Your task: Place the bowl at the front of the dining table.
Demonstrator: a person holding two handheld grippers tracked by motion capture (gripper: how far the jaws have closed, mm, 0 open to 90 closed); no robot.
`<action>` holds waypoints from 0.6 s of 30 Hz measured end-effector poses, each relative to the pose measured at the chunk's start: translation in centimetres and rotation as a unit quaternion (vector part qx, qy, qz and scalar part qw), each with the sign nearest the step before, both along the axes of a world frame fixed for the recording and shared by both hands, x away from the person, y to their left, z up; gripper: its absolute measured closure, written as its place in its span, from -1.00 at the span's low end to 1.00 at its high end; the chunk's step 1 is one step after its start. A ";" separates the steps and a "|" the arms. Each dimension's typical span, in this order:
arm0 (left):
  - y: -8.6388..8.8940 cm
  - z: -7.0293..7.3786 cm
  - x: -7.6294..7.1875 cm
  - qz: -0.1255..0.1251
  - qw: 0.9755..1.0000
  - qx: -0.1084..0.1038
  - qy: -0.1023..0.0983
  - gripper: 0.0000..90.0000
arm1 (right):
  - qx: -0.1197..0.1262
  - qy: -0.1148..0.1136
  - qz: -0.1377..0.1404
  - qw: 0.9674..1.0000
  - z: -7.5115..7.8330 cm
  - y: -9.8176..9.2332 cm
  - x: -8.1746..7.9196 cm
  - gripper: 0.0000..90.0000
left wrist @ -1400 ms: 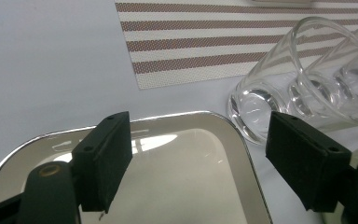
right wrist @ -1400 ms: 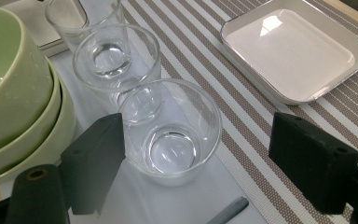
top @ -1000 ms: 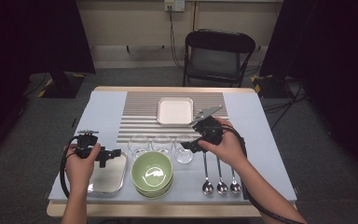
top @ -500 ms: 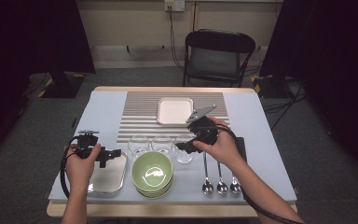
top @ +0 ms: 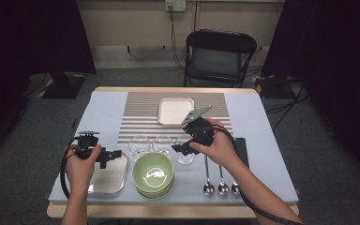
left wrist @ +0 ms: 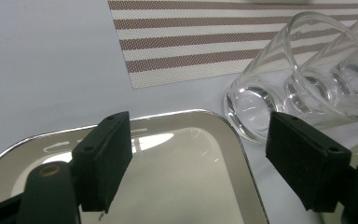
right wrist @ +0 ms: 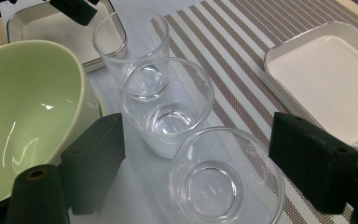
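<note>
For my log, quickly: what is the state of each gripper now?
Left gripper: open, holding nothing, above the metal tray.
Right gripper: open, holding nothing, over the nearest glass.

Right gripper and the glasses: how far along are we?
Done: nothing placed that shows; the white dish on the striped mat is bare. In hand: the right gripper hangs open around the nearest glass, not closed. The left gripper hovers open over the metal tray. Left: the grasp, and everything after.

Three clear drinking glasses [right wrist: 168, 105] stand upright, seemingly empty, in a close row between the striped placemat [top: 140, 119] and stacked green bowls [top: 153, 173].
</note>
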State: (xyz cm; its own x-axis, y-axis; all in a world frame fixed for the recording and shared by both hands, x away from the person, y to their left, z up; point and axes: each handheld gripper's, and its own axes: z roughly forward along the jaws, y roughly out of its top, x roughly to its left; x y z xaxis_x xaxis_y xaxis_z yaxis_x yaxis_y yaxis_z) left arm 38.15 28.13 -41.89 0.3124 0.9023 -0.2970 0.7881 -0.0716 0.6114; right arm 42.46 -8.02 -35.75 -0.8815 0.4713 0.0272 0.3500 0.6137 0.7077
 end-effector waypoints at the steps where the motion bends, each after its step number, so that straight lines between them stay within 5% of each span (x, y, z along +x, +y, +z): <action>1: 0.0 0.0 0.0 0.000 1.000 0.000 0.000 -0.50 | 0.000 0.000 0.000 1.000 0.0 0.0 0.0 -0.61; 18: 0.1 -0.1 0.0 0.002 1.000 -0.002 0.001 -0.50 | 0.000 0.000 0.012 1.000 0.1 1.3 -0.3 -0.61</action>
